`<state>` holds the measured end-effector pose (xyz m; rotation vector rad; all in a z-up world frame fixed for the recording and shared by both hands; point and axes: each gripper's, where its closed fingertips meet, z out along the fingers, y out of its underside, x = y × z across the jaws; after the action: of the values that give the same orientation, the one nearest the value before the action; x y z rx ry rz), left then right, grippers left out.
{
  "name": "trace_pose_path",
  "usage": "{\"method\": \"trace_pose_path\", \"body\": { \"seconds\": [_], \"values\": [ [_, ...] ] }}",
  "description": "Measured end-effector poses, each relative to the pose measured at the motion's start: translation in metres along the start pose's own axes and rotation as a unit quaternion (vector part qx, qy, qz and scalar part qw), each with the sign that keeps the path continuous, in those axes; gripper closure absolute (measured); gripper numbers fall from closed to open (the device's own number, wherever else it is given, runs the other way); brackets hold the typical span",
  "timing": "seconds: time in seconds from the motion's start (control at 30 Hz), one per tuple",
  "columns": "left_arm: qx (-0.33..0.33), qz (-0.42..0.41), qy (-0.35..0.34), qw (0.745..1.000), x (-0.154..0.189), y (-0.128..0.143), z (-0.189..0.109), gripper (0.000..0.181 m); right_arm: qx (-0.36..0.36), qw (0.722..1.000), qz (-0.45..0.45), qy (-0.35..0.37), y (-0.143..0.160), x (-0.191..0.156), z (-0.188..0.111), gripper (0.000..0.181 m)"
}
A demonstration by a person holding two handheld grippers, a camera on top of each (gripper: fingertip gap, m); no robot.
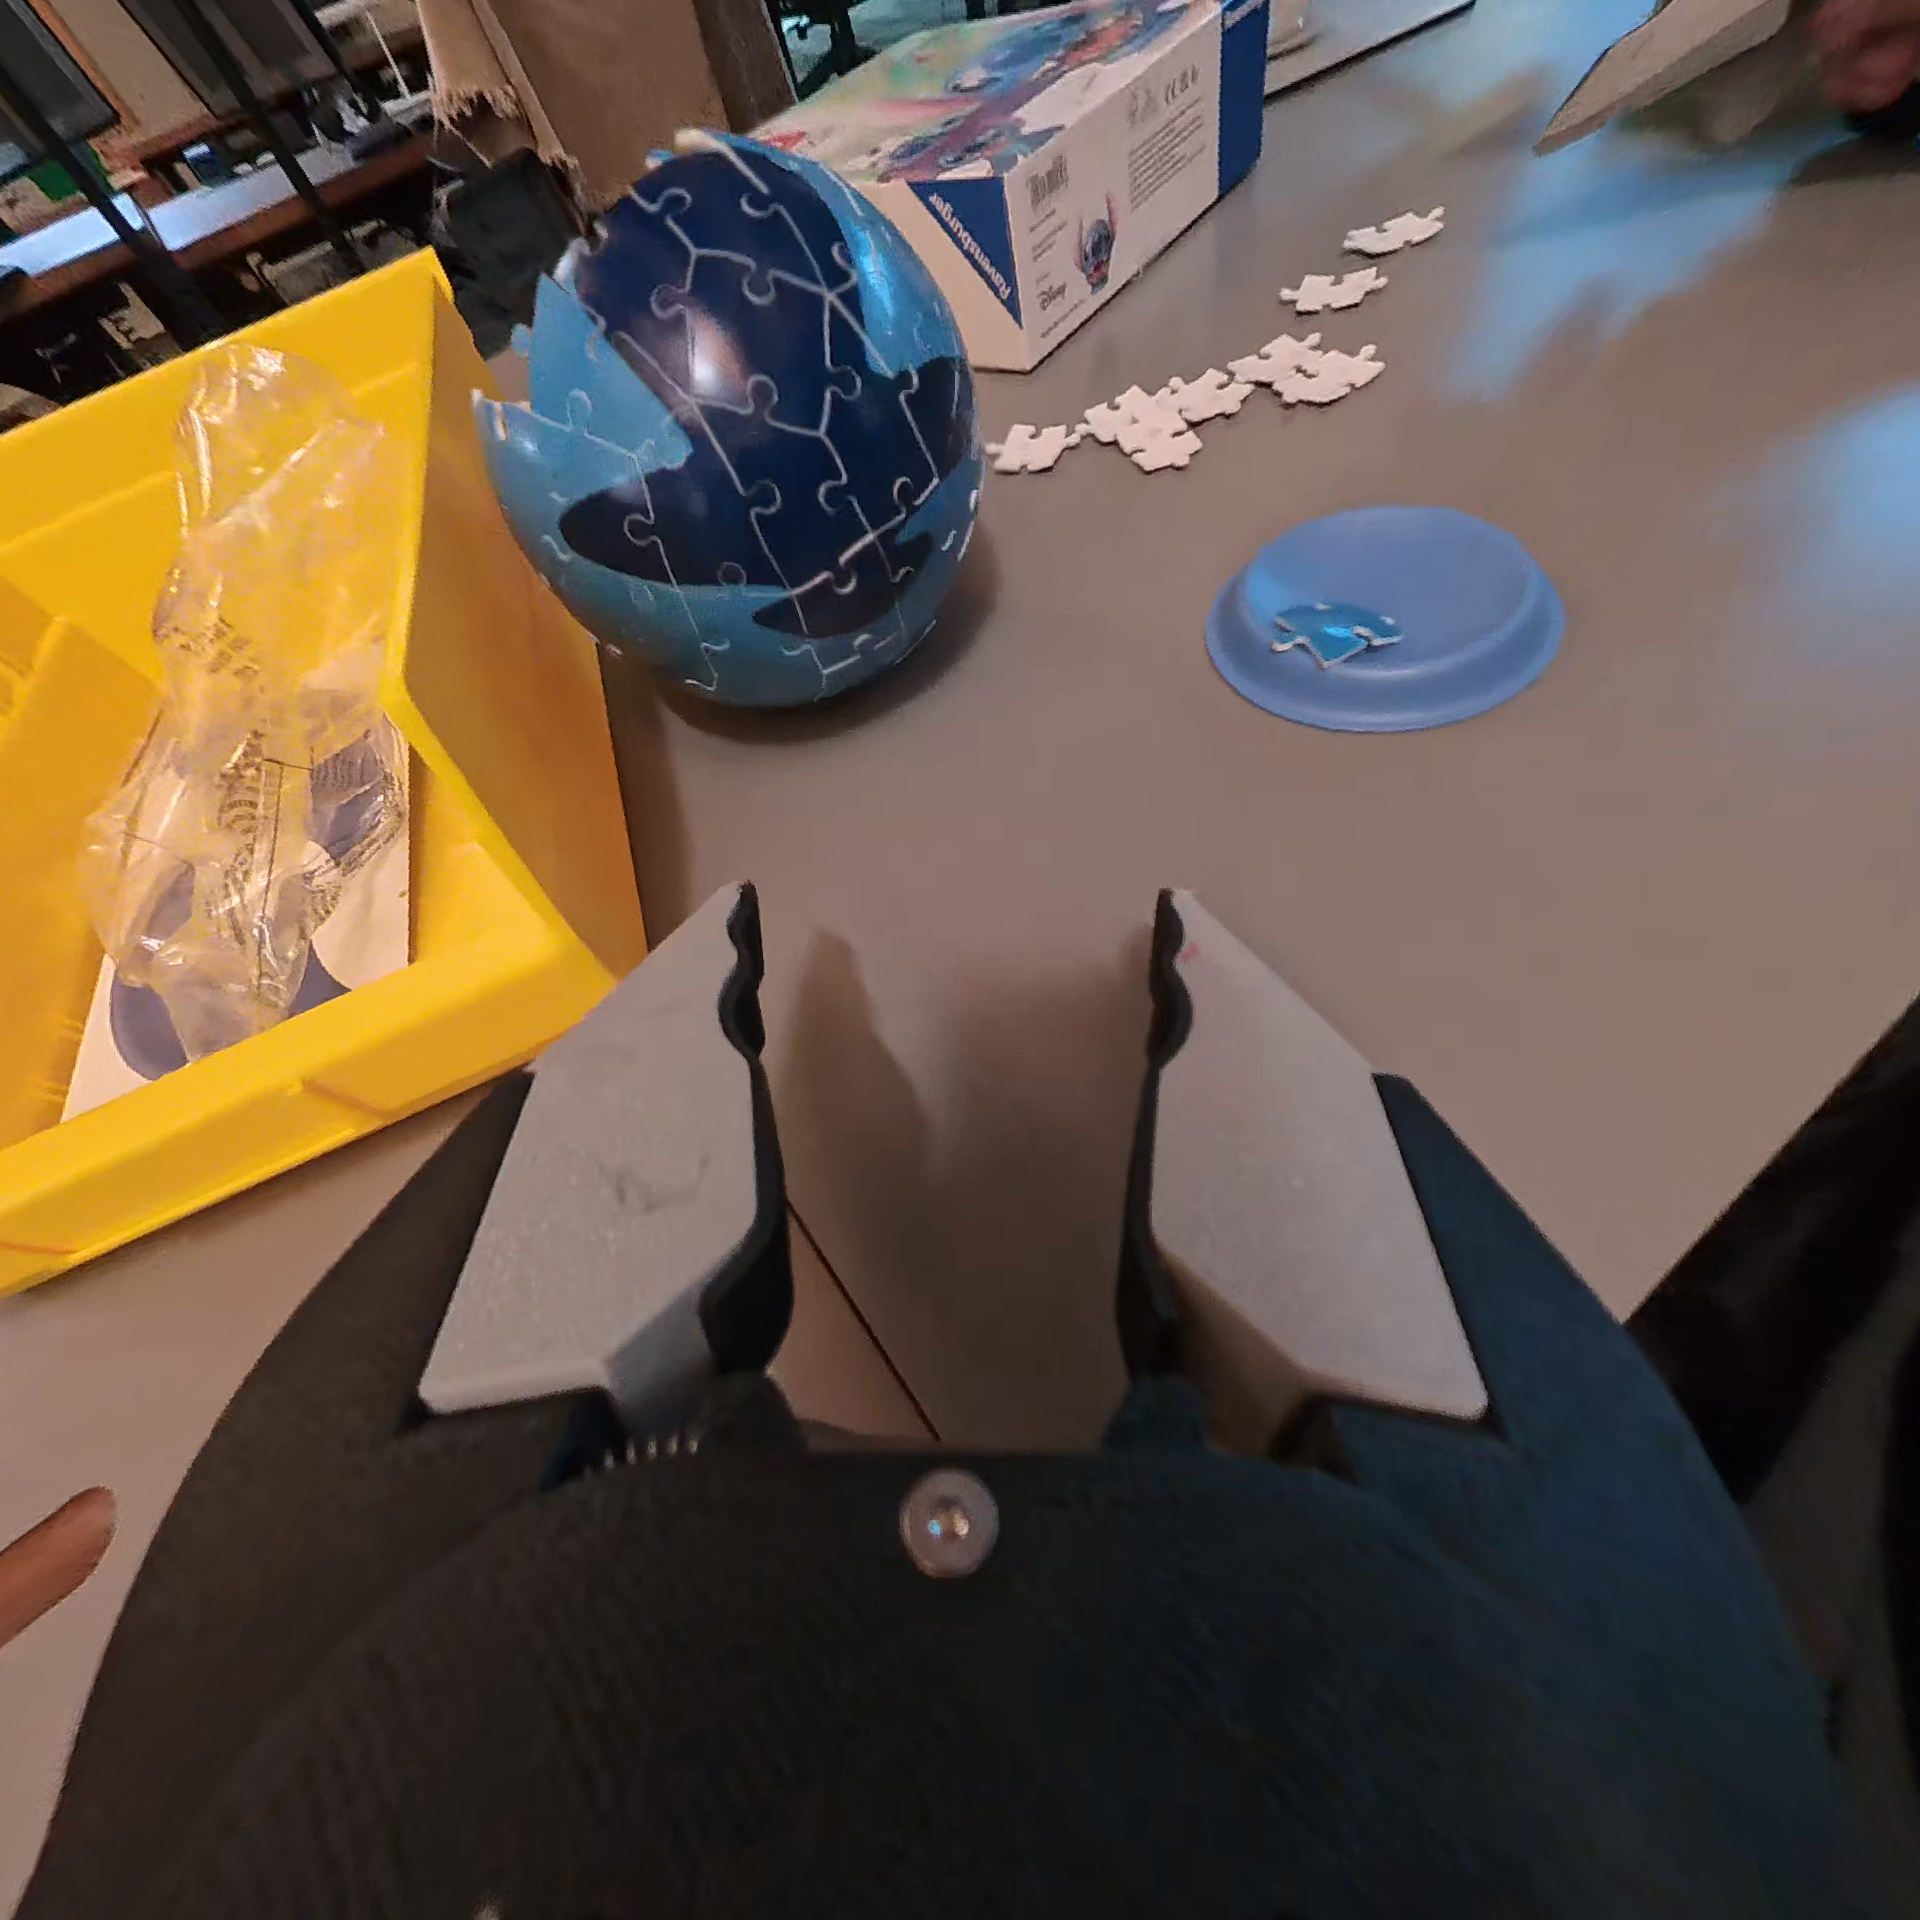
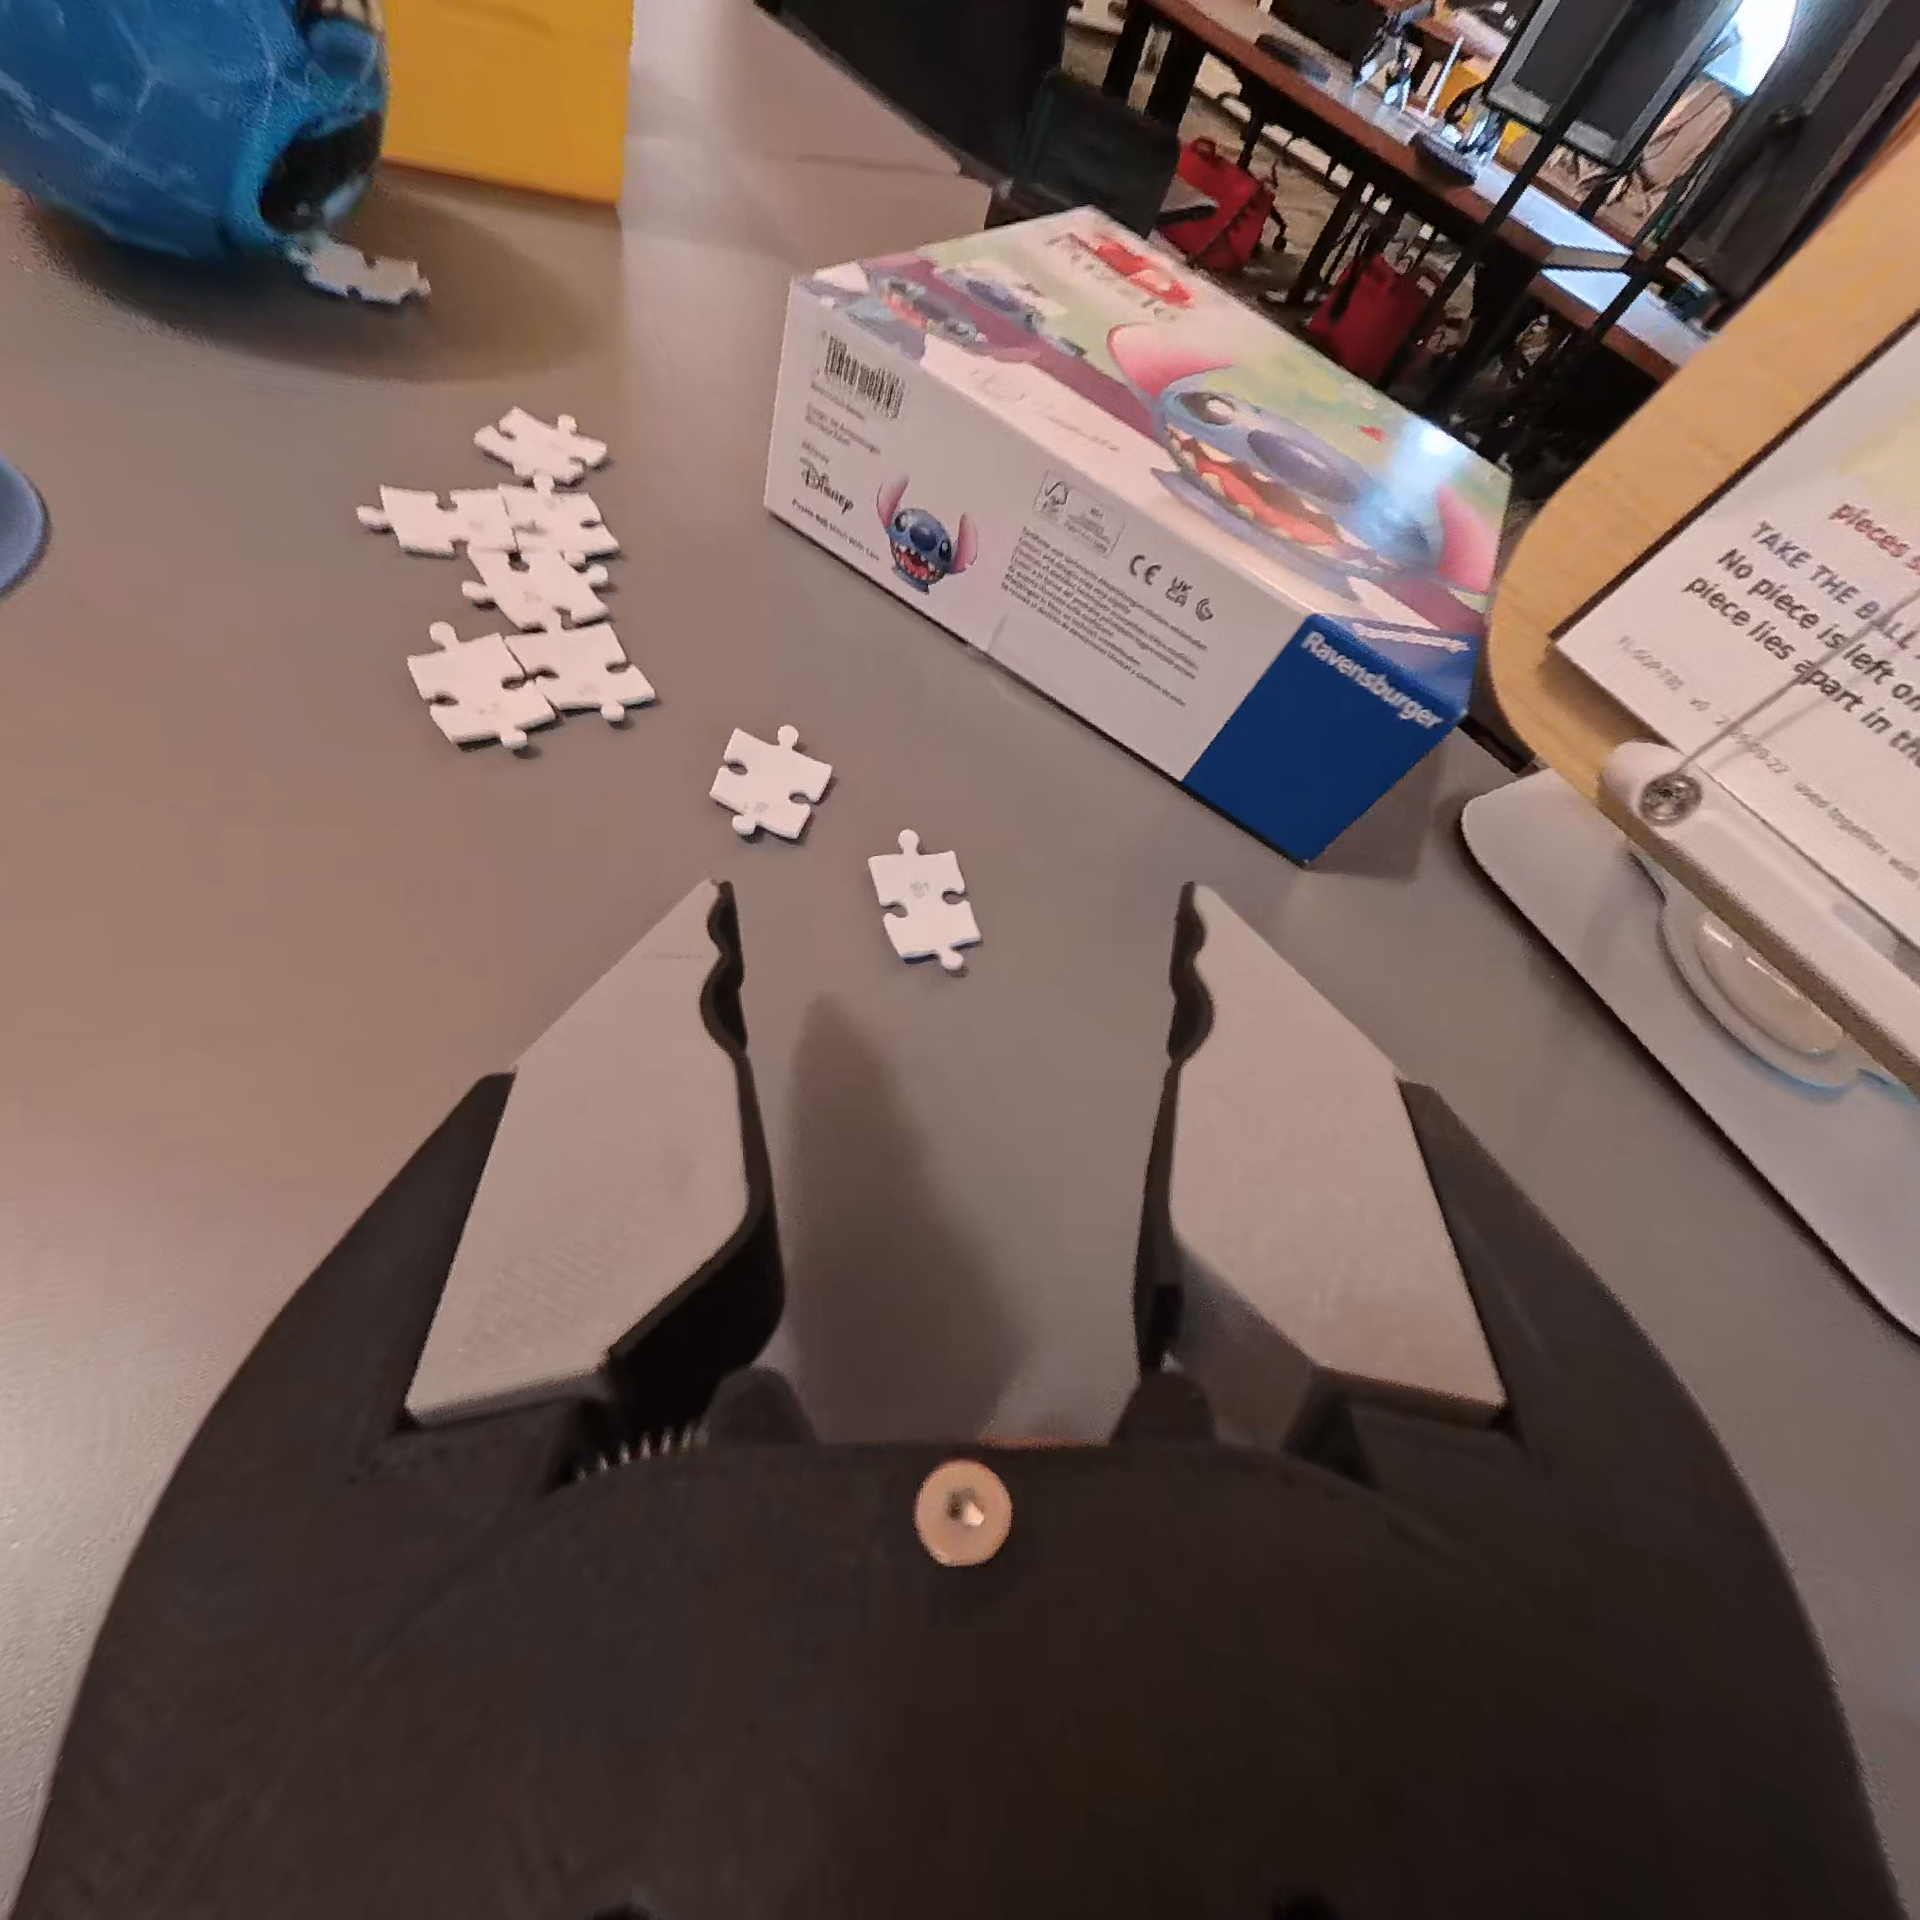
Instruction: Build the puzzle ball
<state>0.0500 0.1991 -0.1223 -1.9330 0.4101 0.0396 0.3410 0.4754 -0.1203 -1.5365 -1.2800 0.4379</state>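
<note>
A partly built blue puzzle ball [image 1: 743, 447] rests on the grey table, its top and left edge unfinished; it also shows blurred in the right wrist view [image 2: 177, 114]. Several white face-down puzzle pieces [image 2: 520, 582] lie loose on the table, also in the left wrist view [image 1: 1195, 400]. One single piece [image 2: 925, 902] lies just ahead of my right gripper [image 2: 954, 904], which is open and empty above the table. A blue round stand [image 1: 1455, 582] holds one blue piece [image 1: 1335, 632]. My left gripper [image 1: 956, 914] is open and empty, short of the ball.
A yellow bin [image 1: 499, 790] with a clear plastic bag [image 1: 249, 727] stands left of the ball. The puzzle box [image 2: 1122, 530] lies behind the pieces. A stand with an instruction sheet [image 2: 1766, 665] is at the right. A fingertip [image 1: 52, 1558] shows at lower left. Left tips to right tips: about 40 cm.
</note>
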Motion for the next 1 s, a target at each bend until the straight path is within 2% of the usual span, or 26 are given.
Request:
{"method": "trace_pose_path", "body": {
  "seconds": [0.13,0.27,0.43,0.57,0.63,0.73,0.87,1.0],
  "values": [
    [0.0,0.022,0.015,1.0,0.008,0.0,0.0,0.112,-0.019,0.999,-0.049,-0.008,0.003,-0.009,0.01,0.12],
    [-0.004,0.044,0.03,0.999,0.015,-0.001,0.006,0.115,-0.01,0.997,-0.078,-0.021,-0.001,-0.014,0.017,0.125],
    [0.031,0.063,0.011,0.997,0.011,-0.014,0.01,0.12,0.016,0.994,-0.097,-0.042,-0.005,-0.01,0.02,0.131],
    [-0.025,0.029,0.034,0.999,0.009,-0.001,0.024,0.102,0.043,0.991,-0.103,-0.071,-0.01,-0.006,0.022,0.134],
    [-0.034,0.041,0.046,0.998,0.013,0.0,0.028,0.103,0.057,0.989,-0.1,-0.095,-0.013,-0.011,0.019,0.137],
    [-0.028,0.056,0.049,0.997,0.015,-0.002,0.031,0.109,0.049,0.984,-0.108,-0.135,-0.011,-0.027,0.011,0.151],
    [-0.045,0.04,0.055,0.997,0.011,0.001,0.038,0.107,0.025,0.973,-0.176,-0.148,-0.002,-0.048,0.006,0.146],
    [-0.058,0.063,0.08,0.993,0.018,0.004,0.043,0.108,0.038,0.96,-0.175,-0.214,-0.005,-0.076,-0.002,0.14]
  ]
}}
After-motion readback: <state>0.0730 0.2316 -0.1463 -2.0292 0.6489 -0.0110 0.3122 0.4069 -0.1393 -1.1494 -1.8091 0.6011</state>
